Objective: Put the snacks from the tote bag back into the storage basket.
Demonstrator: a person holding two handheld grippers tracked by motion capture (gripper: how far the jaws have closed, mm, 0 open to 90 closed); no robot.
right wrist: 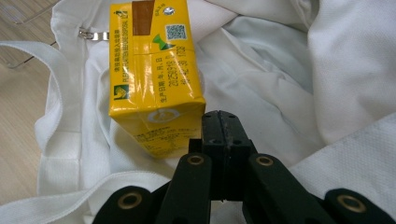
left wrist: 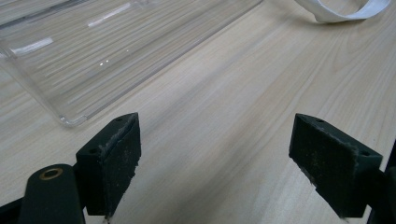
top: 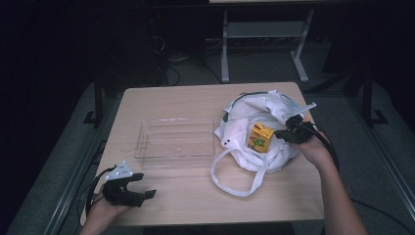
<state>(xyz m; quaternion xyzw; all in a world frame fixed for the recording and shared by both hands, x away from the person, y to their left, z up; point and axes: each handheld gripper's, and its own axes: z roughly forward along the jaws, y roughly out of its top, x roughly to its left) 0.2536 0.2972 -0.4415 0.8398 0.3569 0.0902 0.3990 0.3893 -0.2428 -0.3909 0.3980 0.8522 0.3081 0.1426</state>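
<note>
Yellow drink carton (right wrist: 156, 88) is lying on the white tote bag (right wrist: 289, 70), just beside the right gripper (right wrist: 223, 135); its 2 jaws are pressing together with nothing between them, tips sitting at the carton's near right corner, contact unclear; in the high view the carton (top: 260, 137) is sitting left of that gripper (top: 286, 133); left gripper (left wrist: 215, 158) is hovering over bare table (left wrist: 243, 93), jaws standing wide, clear plastic tray (left wrist: 84, 60) just ahead-left.

A dim lab: bare wooden table (top: 195, 98), floor cables (top: 171, 68).
</note>
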